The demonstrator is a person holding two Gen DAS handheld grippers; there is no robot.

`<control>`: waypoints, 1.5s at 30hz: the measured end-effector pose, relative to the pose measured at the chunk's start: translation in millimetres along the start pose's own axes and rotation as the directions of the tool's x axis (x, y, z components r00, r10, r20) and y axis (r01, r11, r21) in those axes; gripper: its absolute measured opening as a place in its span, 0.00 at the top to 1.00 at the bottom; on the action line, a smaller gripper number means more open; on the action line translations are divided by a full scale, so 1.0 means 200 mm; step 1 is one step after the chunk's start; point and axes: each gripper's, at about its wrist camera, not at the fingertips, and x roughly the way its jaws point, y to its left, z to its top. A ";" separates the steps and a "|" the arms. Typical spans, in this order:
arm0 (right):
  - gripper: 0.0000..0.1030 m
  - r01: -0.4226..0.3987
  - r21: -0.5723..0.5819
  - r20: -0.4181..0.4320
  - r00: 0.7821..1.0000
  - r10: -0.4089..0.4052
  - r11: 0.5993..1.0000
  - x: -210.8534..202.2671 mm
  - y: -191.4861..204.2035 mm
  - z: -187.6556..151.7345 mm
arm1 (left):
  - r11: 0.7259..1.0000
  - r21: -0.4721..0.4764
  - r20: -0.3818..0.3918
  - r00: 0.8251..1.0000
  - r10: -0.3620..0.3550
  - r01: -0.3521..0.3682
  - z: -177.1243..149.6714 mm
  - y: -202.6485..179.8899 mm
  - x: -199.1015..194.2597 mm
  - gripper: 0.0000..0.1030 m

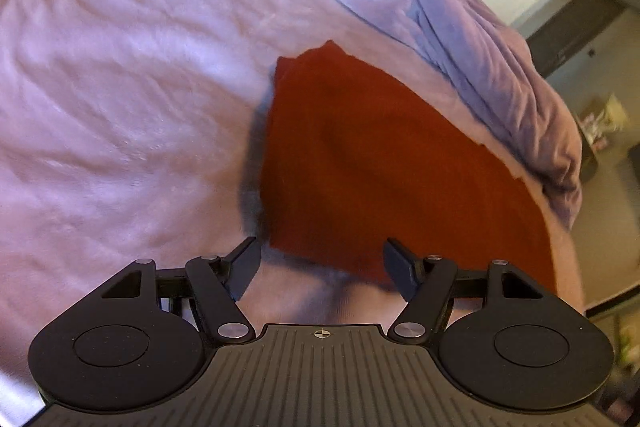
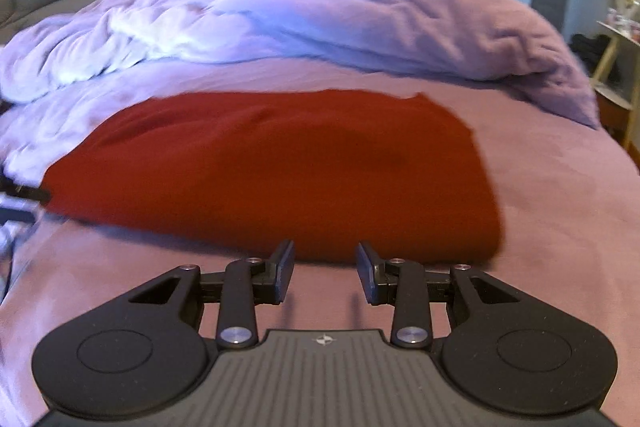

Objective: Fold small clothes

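Soft, light, limp red garment [image 2: 272, 163] just ahead of both claws, left claw [image 1: 320, 267] and right claw [image 2: 325, 273], both released, empty. Best pinched at near hem corners.

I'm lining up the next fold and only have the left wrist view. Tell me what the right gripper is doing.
Observer: The right gripper is open, nothing between its pads, just short of the red garment's near edge.
Operator: Report the garment's far side.
Observer: Its far edge lies flat on the pink sheet, short of the bunched lilac duvet.
Operator: Say whether my gripper shows there.
Observer: A dark finger pokes in at the garment's left end; whose it is I can't confirm.
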 end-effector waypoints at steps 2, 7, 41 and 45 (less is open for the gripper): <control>0.68 -0.024 -0.019 -0.018 1.000 0.023 1.000 0.04 0.06 0.00 | 0.997 -0.069 -0.029 0.999 -0.043 0.041 0.04 0.05 0.07 0.39; 0.68 -0.046 -0.047 -0.017 0.999 0.045 0.998 0.06 0.16 0.03 | 0.964 -0.229 -0.021 0.989 -0.148 0.139 0.12 0.14 0.16 0.49; 0.72 -0.025 -0.040 0.048 0.999 0.027 0.999 0.05 0.22 -0.02 | 0.953 -0.239 0.060 0.982 -0.177 0.187 0.28 0.07 0.12 0.84; 0.72 0.006 0.017 0.029 1.000 -0.006 1.000 0.00 0.09 -0.08 | 0.945 -0.229 0.086 0.972 -0.219 0.233 0.31 -0.01 0.08 0.85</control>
